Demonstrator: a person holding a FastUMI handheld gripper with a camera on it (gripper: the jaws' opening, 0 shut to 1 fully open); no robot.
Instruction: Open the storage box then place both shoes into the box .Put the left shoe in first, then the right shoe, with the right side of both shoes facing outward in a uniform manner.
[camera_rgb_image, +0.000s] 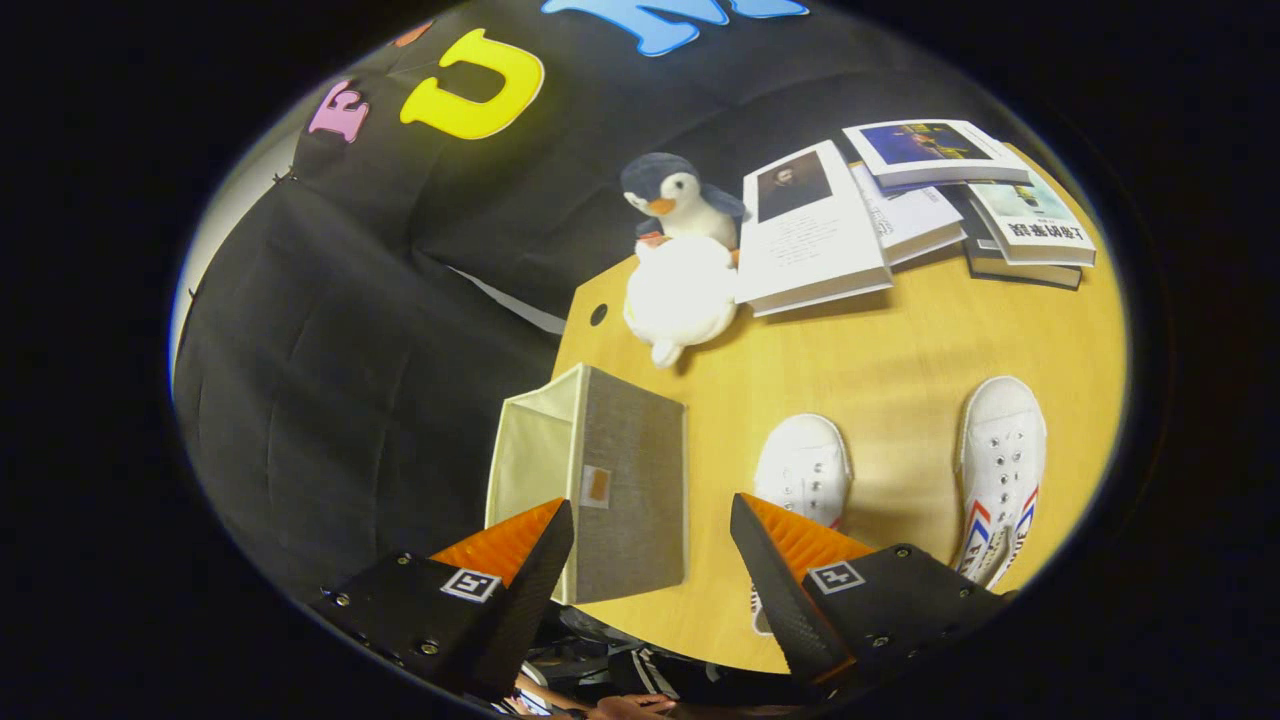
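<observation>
- storage box: grey fabric, cream lining, small tag with an orange patch on the grey side. Sits at the edge of the wooden surface, cream-lined opening facing out past that edge, grey panel toward the shoes. Lies ahead of the claw, partly between its spread fingers, nearer the left finger, whose tip covers the box's near corner.
- left-hand shoe: white lace-up sneaker, sole down on the surface, just beside the box; near end hidden behind the right finger.
- right-hand shoe: white sneaker, eyelets visible, red and blue side stripes, sole down, roughly parallel to the other, bare gap between them.
</observation>
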